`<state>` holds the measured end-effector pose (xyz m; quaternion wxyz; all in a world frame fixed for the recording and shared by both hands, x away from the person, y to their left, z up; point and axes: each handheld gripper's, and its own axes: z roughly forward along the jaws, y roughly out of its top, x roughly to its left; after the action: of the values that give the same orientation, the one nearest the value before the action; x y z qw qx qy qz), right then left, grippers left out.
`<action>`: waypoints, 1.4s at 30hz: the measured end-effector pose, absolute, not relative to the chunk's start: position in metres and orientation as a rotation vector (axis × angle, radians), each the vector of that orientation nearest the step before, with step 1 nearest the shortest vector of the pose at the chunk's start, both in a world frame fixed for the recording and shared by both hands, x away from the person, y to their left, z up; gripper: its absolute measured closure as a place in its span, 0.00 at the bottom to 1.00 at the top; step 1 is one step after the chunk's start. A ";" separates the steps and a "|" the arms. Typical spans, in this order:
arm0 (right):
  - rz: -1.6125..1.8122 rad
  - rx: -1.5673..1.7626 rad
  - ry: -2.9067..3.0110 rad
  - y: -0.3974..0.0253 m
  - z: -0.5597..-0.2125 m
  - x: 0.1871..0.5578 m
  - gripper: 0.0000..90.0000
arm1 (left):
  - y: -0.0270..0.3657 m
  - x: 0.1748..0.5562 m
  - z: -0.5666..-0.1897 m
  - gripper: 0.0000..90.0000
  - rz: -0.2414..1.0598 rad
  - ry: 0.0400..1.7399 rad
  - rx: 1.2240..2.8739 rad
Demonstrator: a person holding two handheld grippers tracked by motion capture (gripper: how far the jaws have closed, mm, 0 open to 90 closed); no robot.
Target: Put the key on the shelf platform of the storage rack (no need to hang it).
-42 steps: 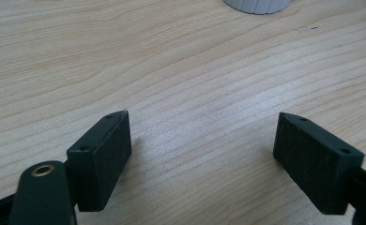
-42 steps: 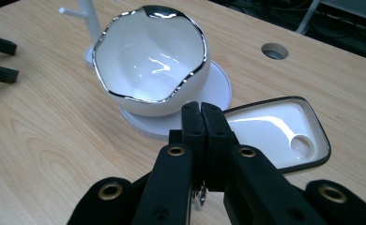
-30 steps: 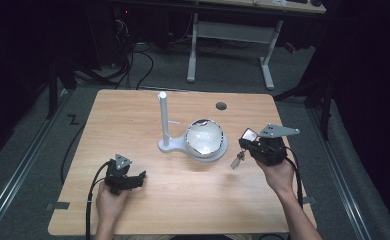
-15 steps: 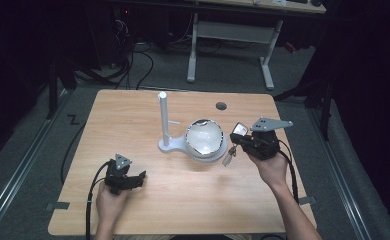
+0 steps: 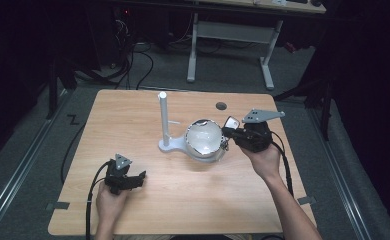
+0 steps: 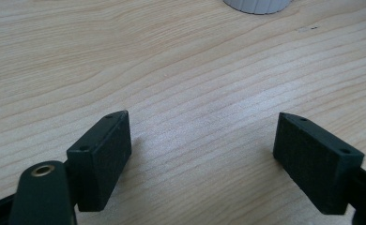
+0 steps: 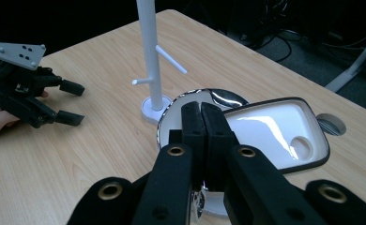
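A round, glossy chrome-rimmed mirror [image 5: 205,139] on a white plastic post stand [image 5: 163,122] is set mid light-grained wooden surface [image 5: 133,110]. The right tool [image 5: 226,132] is pressed together at its rim; the left tool [image 5: 139,178], spread, is rested apart.

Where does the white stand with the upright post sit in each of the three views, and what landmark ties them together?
High view: white stand at table centre, post upright, base left of the mirror.
Left gripper view: a white ribbed edge at the top may be its base; I cannot tell.
Right gripper view: post rises at top centre, beyond the right gripper.
Shared landmark: the wooden table.
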<state>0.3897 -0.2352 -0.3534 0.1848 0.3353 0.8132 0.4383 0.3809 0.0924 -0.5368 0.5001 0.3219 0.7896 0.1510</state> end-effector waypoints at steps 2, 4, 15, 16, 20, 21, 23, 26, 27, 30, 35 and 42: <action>1.230 0.952 2.291 -0.233 -0.352 0.392 1.00 | 0.093 0.381 -0.537 0.22 0.367 1.906 0.782; 1.221 0.947 2.286 -0.230 -0.351 0.395 1.00 | 0.092 0.381 -0.537 0.22 0.366 1.908 0.779; 1.261 0.999 2.276 -0.228 -0.349 0.412 1.00 | 0.092 0.381 -0.537 0.22 0.365 1.910 0.778; 1.262 1.004 2.271 -0.227 -0.347 0.414 1.00 | 0.093 0.381 -0.537 0.22 0.367 1.905 0.782; 1.251 1.006 2.258 -0.224 -0.342 0.420 1.00 | 0.092 0.381 -0.537 0.22 0.363 1.909 0.779; 1.244 1.014 2.256 -0.223 -0.342 0.422 1.00 | 0.092 0.381 -0.537 0.22 0.364 1.912 0.775; 1.236 1.020 2.258 -0.221 -0.343 0.427 1.00 | 0.092 0.381 -0.537 0.22 0.364 1.911 0.776; 1.223 1.039 2.259 -0.219 -0.347 0.432 1.00 | 0.092 0.381 -0.537 0.22 0.364 1.911 0.777; 1.219 1.044 2.259 -0.219 -0.349 0.434 1.00 | 0.092 0.381 -0.537 0.22 0.364 1.911 0.777; 1.206 1.050 2.252 -0.217 -0.353 0.437 1.00 | 0.092 0.381 -0.537 0.22 0.364 1.911 0.777; 1.199 1.071 2.235 -0.215 -0.358 0.443 1.00 | 0.092 0.381 -0.537 0.22 0.364 1.910 0.778; 1.191 1.098 2.246 -0.212 -0.371 0.450 1.00 | 0.093 0.381 -0.537 0.22 0.365 1.908 0.781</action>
<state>0.4498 -0.2115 -0.3714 0.1850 0.3896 0.7971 0.4225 0.3808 0.0926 -0.5368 0.5003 0.3230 0.7890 0.1511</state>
